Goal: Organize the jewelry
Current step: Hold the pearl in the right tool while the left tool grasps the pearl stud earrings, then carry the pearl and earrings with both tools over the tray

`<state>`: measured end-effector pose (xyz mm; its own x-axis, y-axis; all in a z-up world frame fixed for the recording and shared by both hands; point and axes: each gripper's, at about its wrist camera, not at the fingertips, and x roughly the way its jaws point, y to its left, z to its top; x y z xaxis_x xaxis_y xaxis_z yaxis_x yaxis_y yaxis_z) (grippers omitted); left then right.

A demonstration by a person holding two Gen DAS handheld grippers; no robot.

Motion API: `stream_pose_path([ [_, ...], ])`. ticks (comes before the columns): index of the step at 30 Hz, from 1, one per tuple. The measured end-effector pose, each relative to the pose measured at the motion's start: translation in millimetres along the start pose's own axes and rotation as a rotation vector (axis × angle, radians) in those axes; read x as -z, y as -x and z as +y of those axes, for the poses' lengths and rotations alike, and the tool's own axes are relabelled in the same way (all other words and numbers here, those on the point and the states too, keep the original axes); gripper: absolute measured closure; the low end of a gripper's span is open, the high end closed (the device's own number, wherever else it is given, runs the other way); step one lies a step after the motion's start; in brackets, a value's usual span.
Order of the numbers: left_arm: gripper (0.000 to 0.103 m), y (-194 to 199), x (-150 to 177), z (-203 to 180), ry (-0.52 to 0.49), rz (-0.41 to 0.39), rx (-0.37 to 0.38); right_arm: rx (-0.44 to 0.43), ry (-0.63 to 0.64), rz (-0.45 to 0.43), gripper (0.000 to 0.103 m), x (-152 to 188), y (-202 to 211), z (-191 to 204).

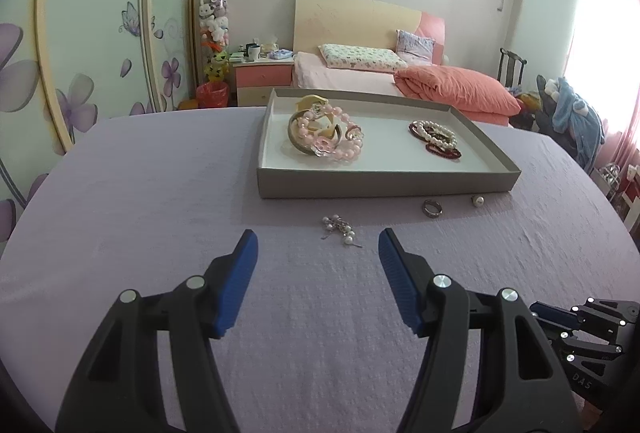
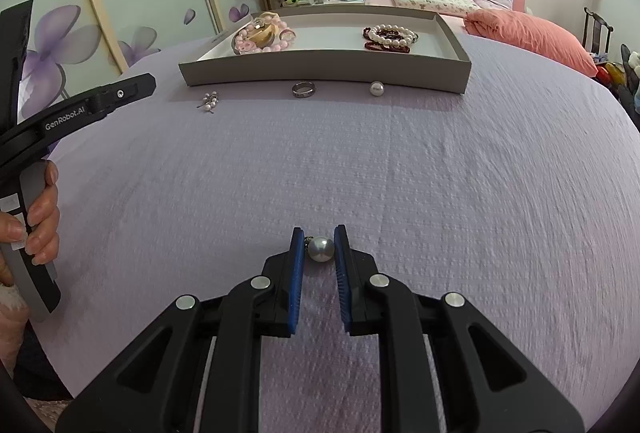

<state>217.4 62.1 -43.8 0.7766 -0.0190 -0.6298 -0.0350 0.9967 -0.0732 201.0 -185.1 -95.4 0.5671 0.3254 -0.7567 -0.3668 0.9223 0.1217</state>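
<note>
A grey tray (image 1: 384,185) (image 2: 320,75) on the purple tablecloth holds a pile of pink bead bracelets and bangles (image 1: 326,131) (image 2: 262,35) and a pile of pearl and dark red bracelets (image 1: 436,137) (image 2: 390,37). In front of it lie a small pearl cluster (image 1: 340,229) (image 2: 210,101), a silver ring (image 1: 433,208) (image 2: 303,89) and a pearl earring (image 1: 477,200) (image 2: 376,88). My left gripper (image 1: 316,245) is open, just short of the pearl cluster. My right gripper (image 2: 320,245) is shut on a second pearl earring (image 2: 321,249), low over the cloth.
The round table (image 2: 440,173) is covered with purple cloth. Behind it stand a bed (image 1: 360,73), a nightstand (image 1: 264,73) and a wardrobe with flower print (image 1: 80,53). The right gripper's body shows at the lower right of the left wrist view (image 1: 592,333).
</note>
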Motion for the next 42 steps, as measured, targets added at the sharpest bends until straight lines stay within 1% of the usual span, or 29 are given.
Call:
stream_pose_path([
  [4,0.041,-18,-4,-6,-0.016,0.067,-0.001,0.000,-0.013,-0.002,0.087,-1,0,-2],
  [5,0.041,-27,-5,-8,-0.014,0.095,0.002,-0.001,-0.014,-0.002,0.087,-1,0,-2],
  [8,0.042,-46,-6,-12,-0.014,0.143,-0.012,-0.005,-0.018,-0.002,0.087,-1,0,-2],
  [10,0.048,-58,-7,-14,-0.014,0.167,-0.026,-0.009,-0.022,-0.002,0.087,0,1,-4],
  [14,0.055,-80,-12,-19,-0.020,0.219,-0.037,-0.016,-0.027,-0.003,0.087,0,1,-5],
  [17,0.058,-88,-14,-26,-0.049,0.217,-0.064,-0.020,-0.031,-0.003,0.087,0,1,-6],
  [18,0.062,-89,-16,-27,-0.052,0.216,-0.065,-0.021,-0.032,-0.003,0.087,0,1,-6],
  [19,0.069,-90,-16,-28,-0.051,0.216,-0.062,-0.022,-0.032,-0.003,0.087,-1,1,-5],
  [20,0.073,-90,-16,-29,-0.054,0.216,-0.060,-0.022,-0.032,-0.003,0.087,0,1,-6],
  [22,0.088,-88,-15,-31,-0.066,0.213,-0.060,-0.021,-0.031,-0.003,0.087,0,1,-5],
  [24,0.096,-86,-13,-33,-0.073,0.210,-0.055,-0.020,-0.030,-0.003,0.087,0,2,-5],
  [30,0.096,-77,-9,-30,-0.053,0.202,-0.026,-0.019,-0.030,-0.003,0.087,0,1,-5],
  [34,0.096,-64,-6,-28,-0.059,0.162,-0.010,-0.019,-0.032,-0.003,0.087,-1,1,-6],
  [42,0.096,-48,-4,-23,-0.051,0.121,0.026,-0.011,-0.038,-0.005,0.087,-3,2,-7],
])
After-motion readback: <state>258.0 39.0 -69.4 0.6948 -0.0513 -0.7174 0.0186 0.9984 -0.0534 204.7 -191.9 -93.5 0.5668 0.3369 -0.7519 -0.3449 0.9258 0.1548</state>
